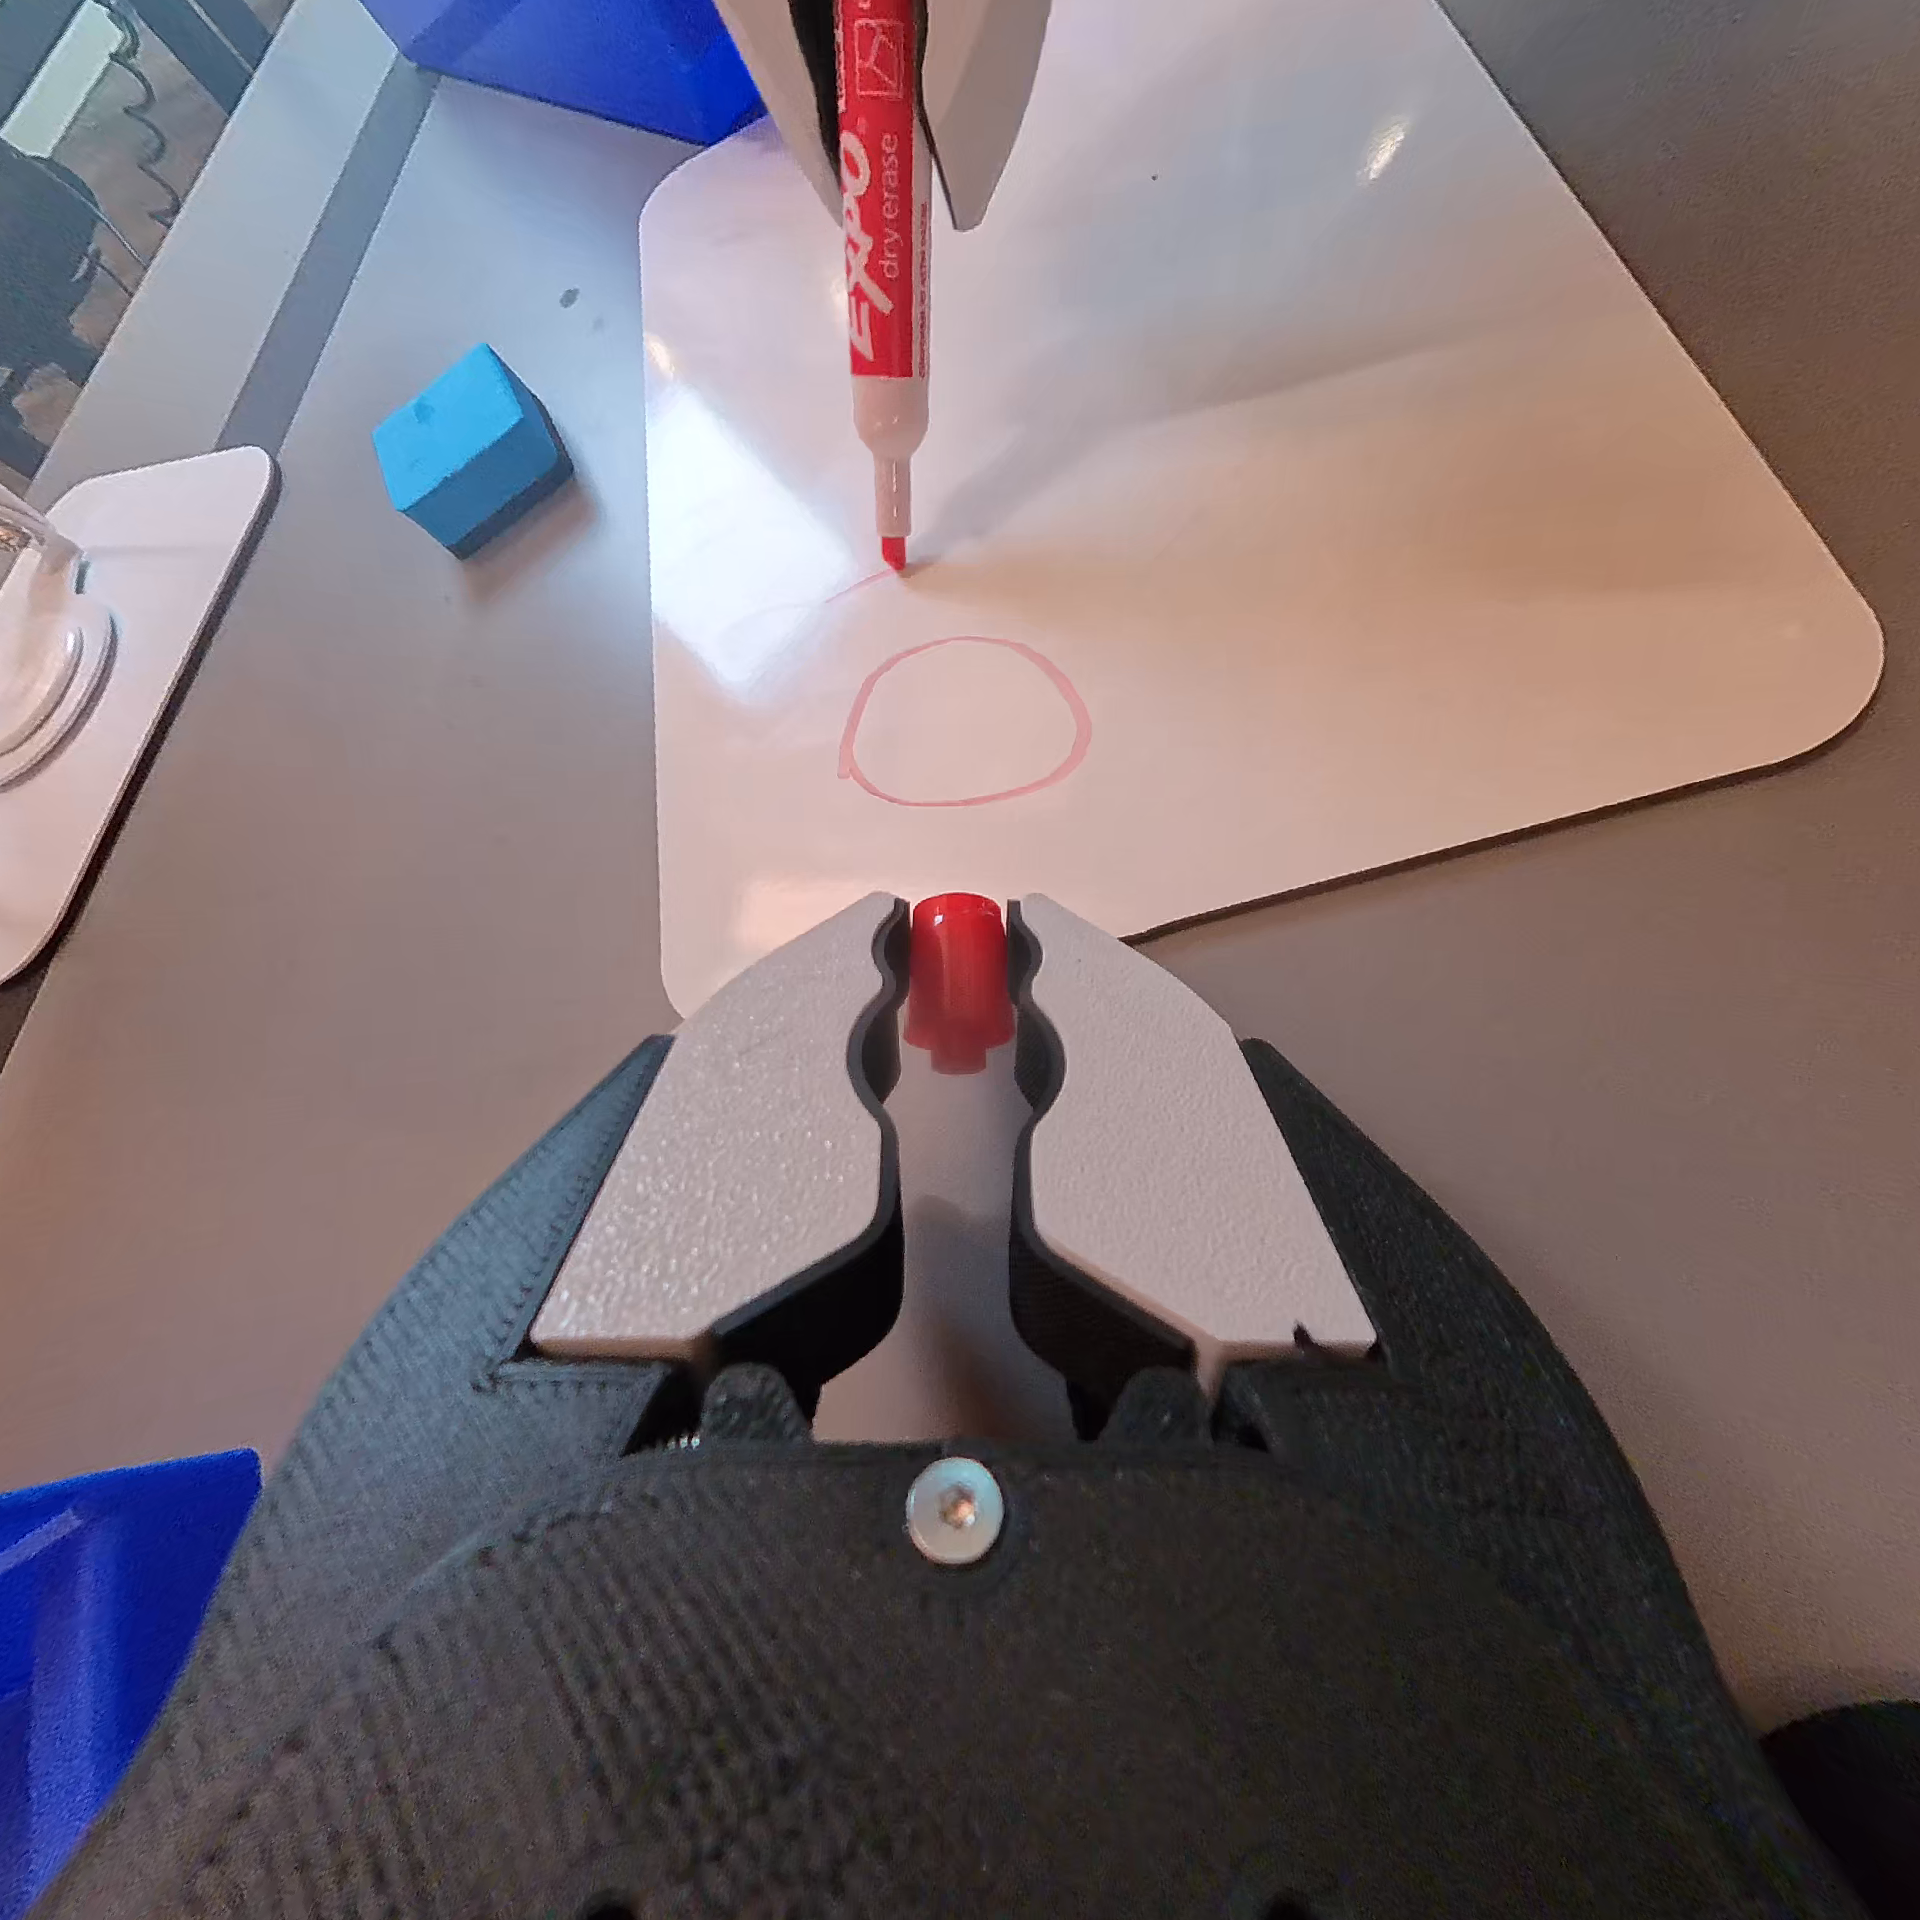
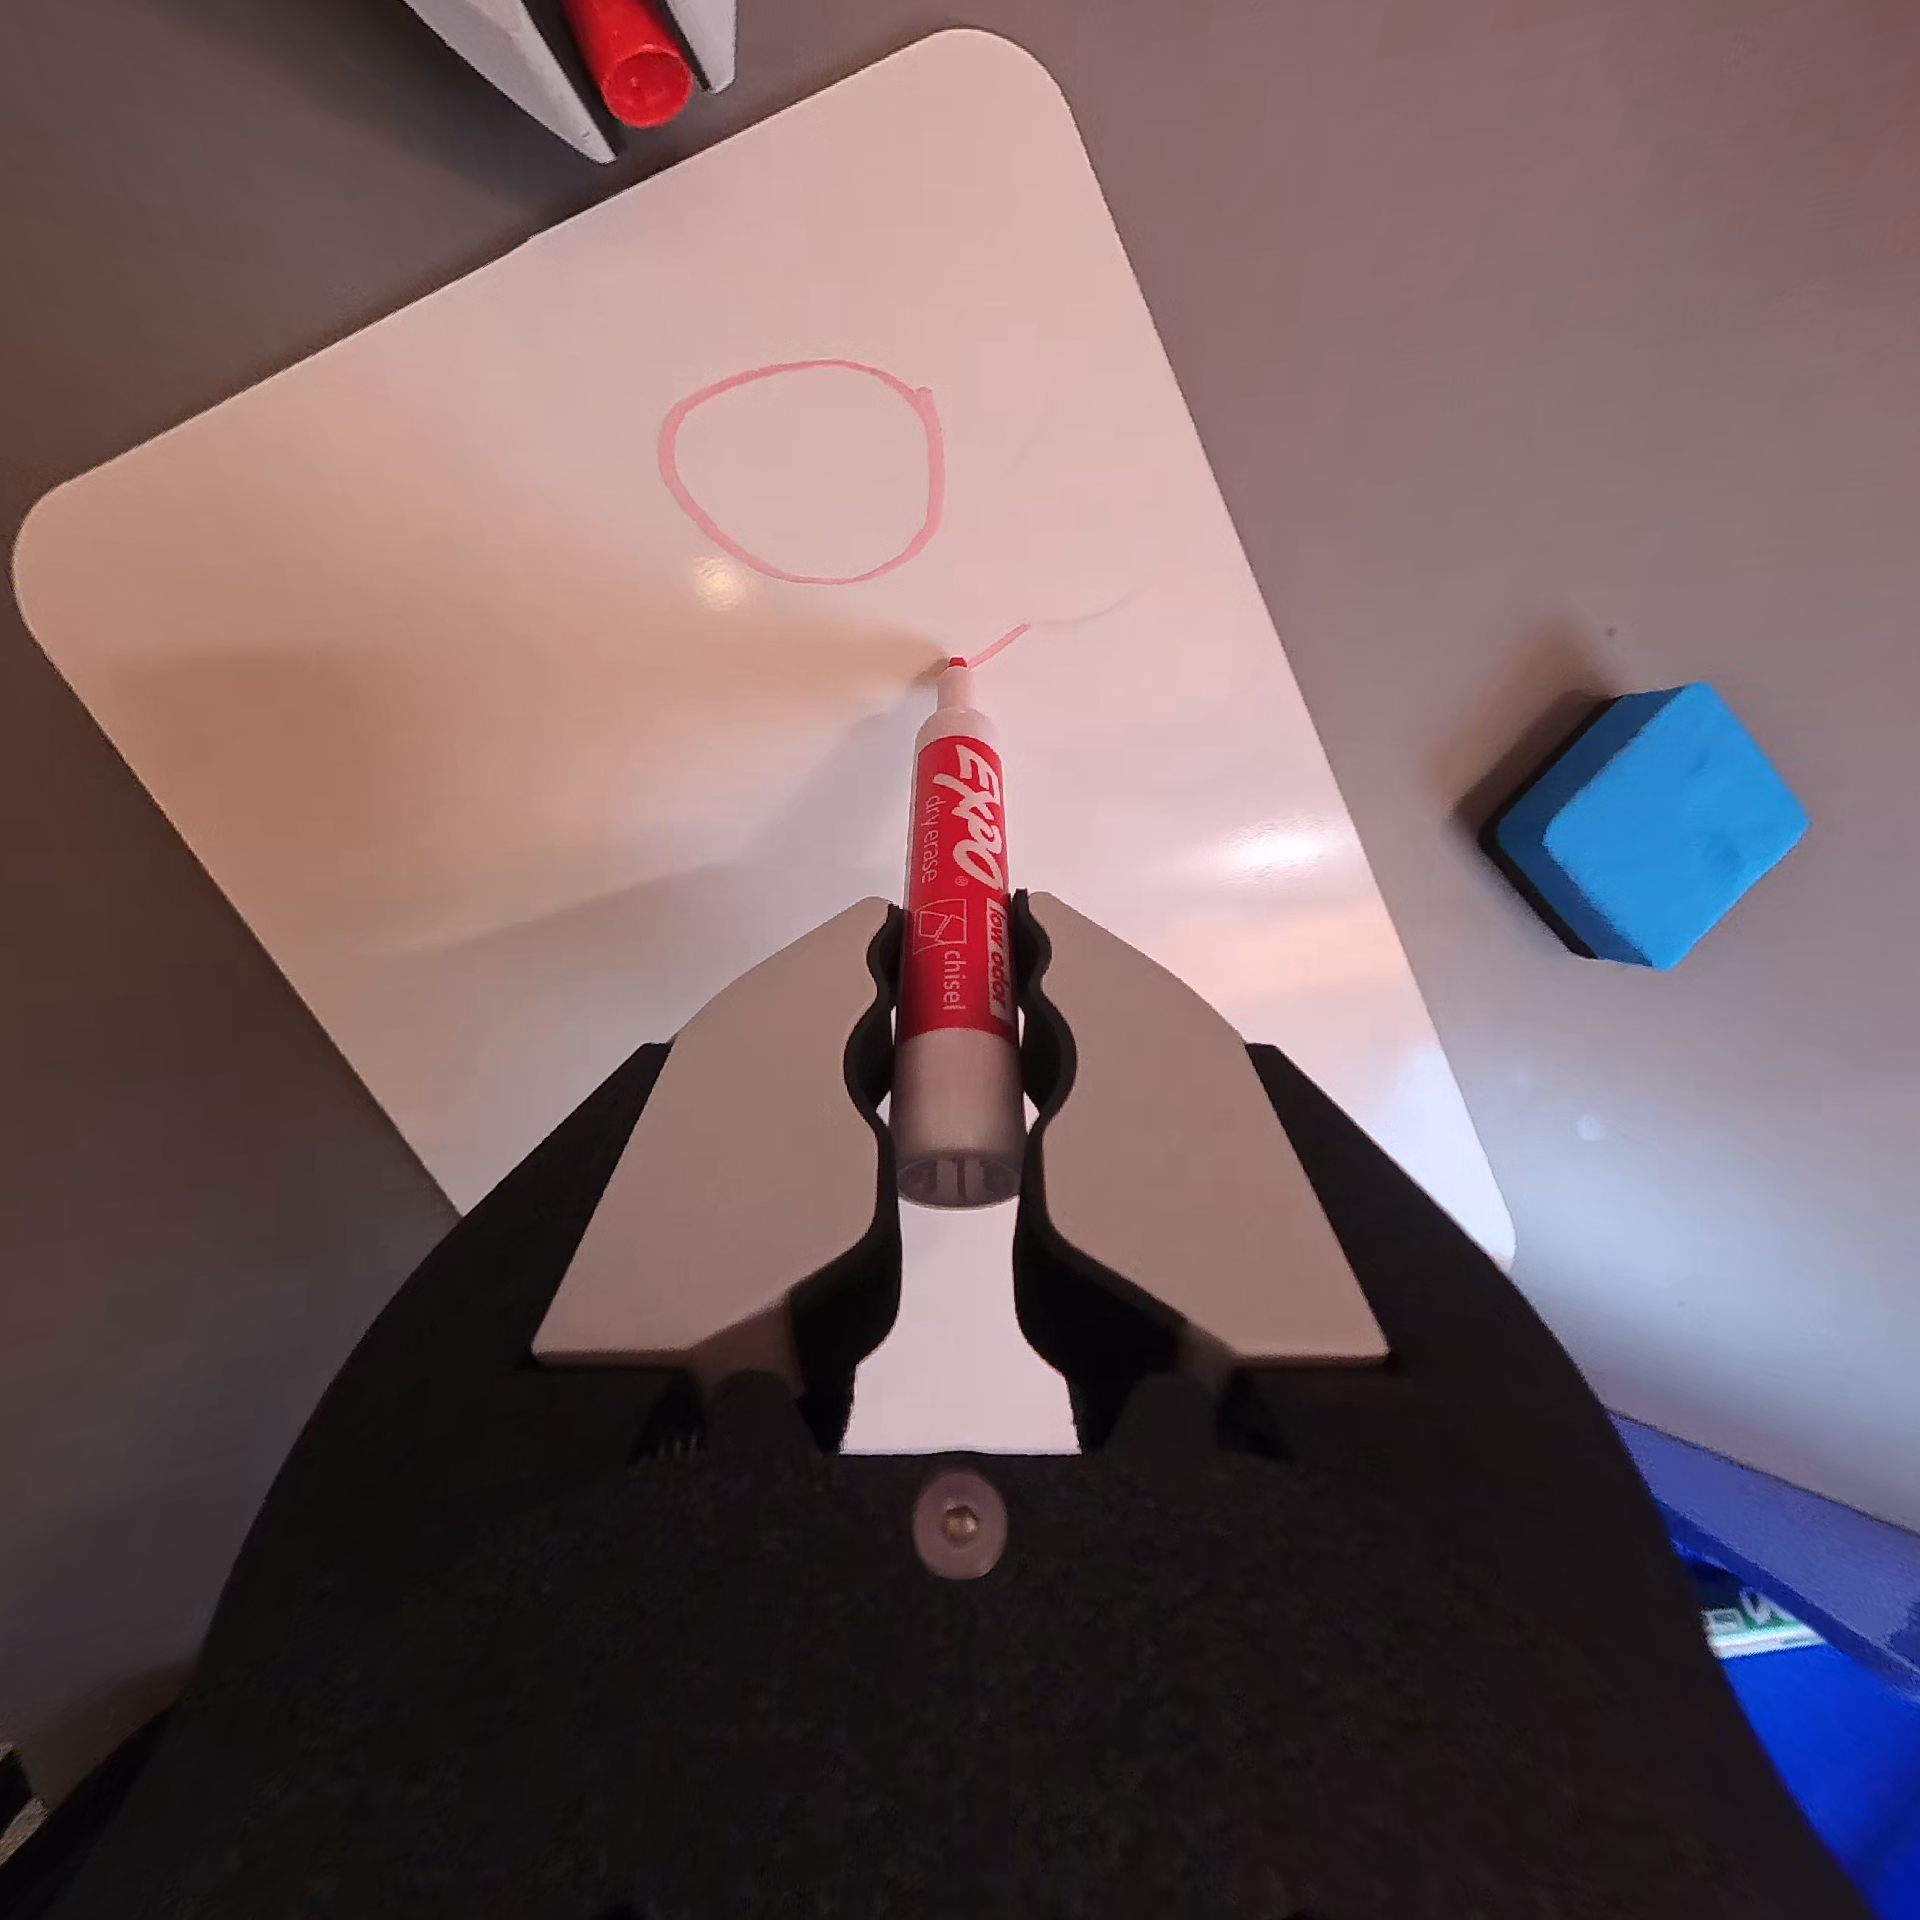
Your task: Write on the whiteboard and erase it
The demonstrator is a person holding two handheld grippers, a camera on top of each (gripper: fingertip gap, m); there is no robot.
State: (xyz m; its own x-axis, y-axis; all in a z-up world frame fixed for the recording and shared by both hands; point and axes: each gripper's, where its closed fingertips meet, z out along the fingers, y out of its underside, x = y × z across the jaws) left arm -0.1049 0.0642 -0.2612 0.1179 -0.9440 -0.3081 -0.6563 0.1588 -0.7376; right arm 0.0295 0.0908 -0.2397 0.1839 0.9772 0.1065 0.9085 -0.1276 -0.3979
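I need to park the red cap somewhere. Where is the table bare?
Bare table lies between the whiteboard and the eraser, and beyond the board's far edge. Crowded: around the circle and the marker tip, and by the blue bin.

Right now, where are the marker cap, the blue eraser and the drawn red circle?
Marker cap (image 1: 956,961): left wrist view, its side.
Blue eraser (image 2: 1662,821): right wrist view, its top face.
Red circle (image 1: 1081,727): left wrist view, its right-hand stroke.
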